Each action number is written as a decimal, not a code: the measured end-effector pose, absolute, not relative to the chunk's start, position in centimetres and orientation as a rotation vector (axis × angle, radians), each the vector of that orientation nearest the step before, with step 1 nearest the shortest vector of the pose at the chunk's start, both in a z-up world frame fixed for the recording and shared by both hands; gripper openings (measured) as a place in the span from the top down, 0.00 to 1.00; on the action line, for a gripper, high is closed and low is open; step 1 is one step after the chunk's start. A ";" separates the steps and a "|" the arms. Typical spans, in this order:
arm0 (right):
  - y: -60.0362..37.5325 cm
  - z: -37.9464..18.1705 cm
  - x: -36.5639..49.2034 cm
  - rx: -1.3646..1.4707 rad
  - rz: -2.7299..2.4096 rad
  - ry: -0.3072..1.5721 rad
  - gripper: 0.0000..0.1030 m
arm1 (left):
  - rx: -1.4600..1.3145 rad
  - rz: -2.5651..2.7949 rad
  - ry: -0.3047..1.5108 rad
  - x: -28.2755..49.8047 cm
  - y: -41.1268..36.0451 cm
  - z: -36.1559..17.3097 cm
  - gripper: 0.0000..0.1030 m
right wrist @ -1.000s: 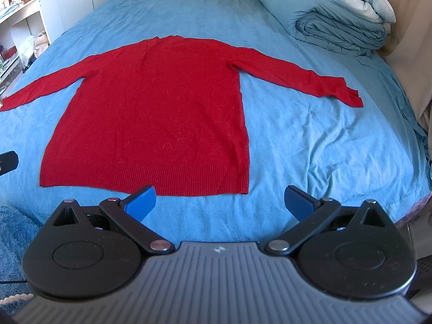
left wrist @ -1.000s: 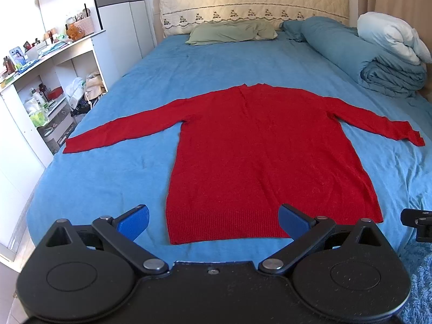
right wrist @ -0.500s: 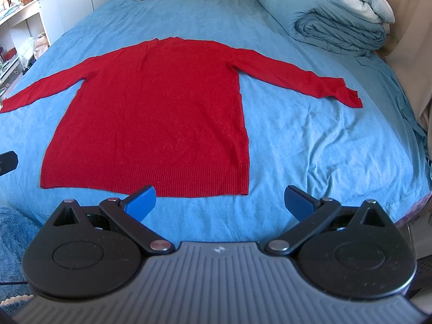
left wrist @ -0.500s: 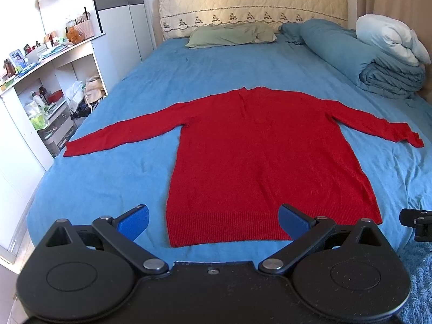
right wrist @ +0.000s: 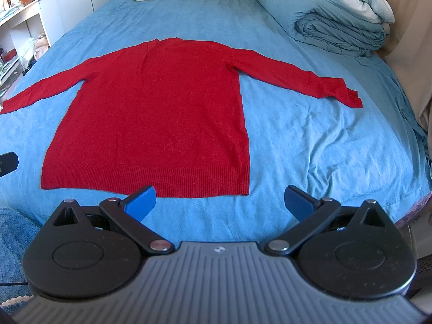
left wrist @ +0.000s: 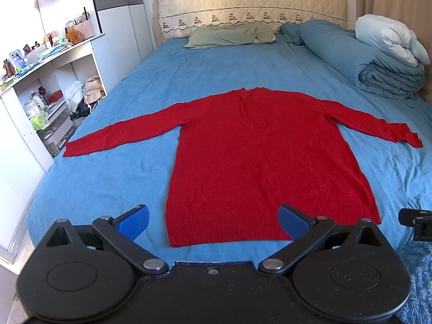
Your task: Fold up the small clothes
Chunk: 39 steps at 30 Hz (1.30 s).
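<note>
while both tools hang over the near edge of the bed (left wrist: 113, 178), nothing held: left gripper (left wrist: 213, 222) with blue fingers (left wrist: 133, 220) spread wide apart, right gripper (right wrist: 220, 201) likewise wide apart, blue fingertips (right wrist: 141, 199) clear of any cloth. from the left wrist view, lower hem of the red sweater (left wrist: 259, 159) partly covered by the right-hand blue pad; far right, only a black stub of the other tool cut off at the frame edge. from the right wrist view, same sweater (right wrist: 159, 113) spread flat on the blue sheet, body toward the near edge, collar toward the headboard, both sleeves stretched out to the sides; left cuff tip cut off at the frame edge, hem corner just behind the left blue pad. whether front or back faces up, hard to tell. rolled blue duvet (left wrist: 359, 59) along the right side with a white pillow (left wrist: 388, 40) on top, well apart from the sweater; green pillow (left wrist: 229, 35) at the headboard. plush toys on the headboard top, cropped by the frame. white shelf unit (left wrist: 35, 81) left of the bed: open compartments crammed with bottles, bags and a green packet, too small and blurred to name singly; top surface littered with small items, a pink basket holding thin sticks.
</note>
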State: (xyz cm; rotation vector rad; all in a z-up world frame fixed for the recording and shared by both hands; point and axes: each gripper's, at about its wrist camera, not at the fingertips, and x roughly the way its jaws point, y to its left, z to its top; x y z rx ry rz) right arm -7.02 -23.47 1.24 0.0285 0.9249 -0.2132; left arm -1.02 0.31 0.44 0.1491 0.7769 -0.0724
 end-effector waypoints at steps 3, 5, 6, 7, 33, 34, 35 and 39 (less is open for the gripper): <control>-23.5 1.2 -7.0 0.027 -0.213 0.924 0.00 | 0.149 -0.073 0.777 -1.0 0.3 0.4 0.00; -23.5 1.2 -7.0 0.029 -0.213 0.924 0.00 | 0.148 -0.073 0.777 -1.1 0.3 0.4 0.00; -23.5 1.2 -7.0 0.029 -0.212 0.925 0.00 | 0.149 -0.073 0.777 -1.0 0.3 0.4 0.00; -23.5 1.2 -7.0 0.028 -0.212 0.924 0.00 | 0.150 -0.072 0.777 -1.0 0.3 0.4 0.00; -23.1 1.2 -6.9 0.034 -0.210 0.923 0.00 | 0.149 -0.075 0.776 -1.2 0.1 0.5 0.00; -23.2 1.2 -6.9 0.034 -0.209 0.922 0.00 | 0.149 -0.075 0.775 -1.2 0.1 0.5 0.00; -23.1 1.3 -6.9 0.033 -0.209 0.921 0.00 | 0.148 -0.074 0.776 -1.1 0.2 0.5 0.00; -23.1 1.4 -6.9 0.030 -0.209 0.919 0.00 | 0.147 -0.072 0.776 -1.2 0.2 0.6 0.00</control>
